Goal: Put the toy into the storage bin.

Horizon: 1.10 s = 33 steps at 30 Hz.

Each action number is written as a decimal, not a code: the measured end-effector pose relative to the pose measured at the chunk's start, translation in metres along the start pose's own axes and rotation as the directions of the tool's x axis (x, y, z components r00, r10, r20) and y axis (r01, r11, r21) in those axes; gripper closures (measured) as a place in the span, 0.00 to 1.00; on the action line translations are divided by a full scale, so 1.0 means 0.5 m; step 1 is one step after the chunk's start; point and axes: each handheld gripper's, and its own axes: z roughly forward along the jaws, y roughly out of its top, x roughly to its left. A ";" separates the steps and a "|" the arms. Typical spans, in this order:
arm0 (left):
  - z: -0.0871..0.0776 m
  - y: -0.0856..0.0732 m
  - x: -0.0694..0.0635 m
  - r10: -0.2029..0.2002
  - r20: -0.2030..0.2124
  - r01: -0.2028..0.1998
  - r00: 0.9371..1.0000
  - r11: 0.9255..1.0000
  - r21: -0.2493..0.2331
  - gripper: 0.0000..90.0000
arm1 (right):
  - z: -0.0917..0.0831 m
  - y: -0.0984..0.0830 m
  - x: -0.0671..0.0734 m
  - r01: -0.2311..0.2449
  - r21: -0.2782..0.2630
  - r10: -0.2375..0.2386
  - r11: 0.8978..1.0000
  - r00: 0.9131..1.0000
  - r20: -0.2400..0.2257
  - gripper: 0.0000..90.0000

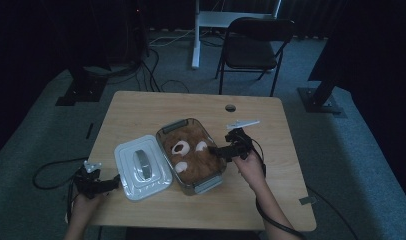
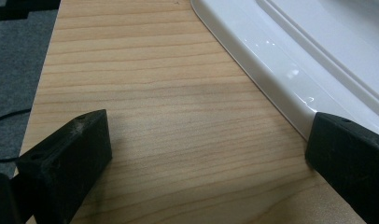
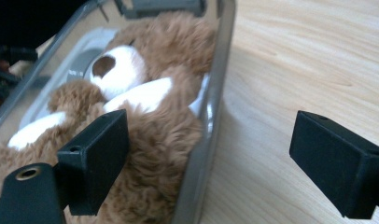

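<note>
My brown-and-white plush teddy bear (image 1: 190,152) lies curled inside the clear rectangular plastic container with grey end clips (image 1: 167,129), which sits a little right of the middle of the light wooden table (image 1: 141,107), turned at a slant. In the right gripper view the fur bulges up to the container's near wall (image 3: 214,88) and the bear's white muzzle with its dark nose faces up.

At about 3 o'clock of the bear, my right hand-held gripper (image 1: 219,150) hovers at the container's rim with its jaws spread wide; in its own view the container's wall runs up between the two jaws, one of them in front of the fur and the other over bare table (nothing is pinched between them).

At 9 o'clock of the container, touching or just beside it, the white rectangular plastic lid with a grey handle (image 1: 142,167) lies flat on the table. My left hand-held gripper (image 1: 116,182) rests at the lid's 8 o'clock corner, jaws wide, one over bare wood and one against the lid's white edge (image 2: 271,88), gripping nothing.

Beyond the table, at 12 o'clock, a dark folding chair (image 1: 255,44) stands on the grey carpet.
</note>
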 end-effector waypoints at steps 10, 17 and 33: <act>0.000 0.000 0.000 0.001 0.000 -0.001 1.000 1.000 0.001 0.01 | -0.020 -0.036 -0.029 0.015 -0.052 -0.010 0.999 0.996 0.086 0.13; 0.000 0.000 0.000 0.001 0.000 -0.001 1.000 1.000 0.001 0.01 | -0.032 -0.069 -0.054 0.000 -0.082 0.014 0.997 0.986 0.165 0.13; 0.000 0.000 0.000 0.001 0.000 -0.001 1.000 1.000 0.000 0.01 | -0.032 -0.195 -0.113 -0.028 -0.077 0.048 0.997 0.962 0.270 0.13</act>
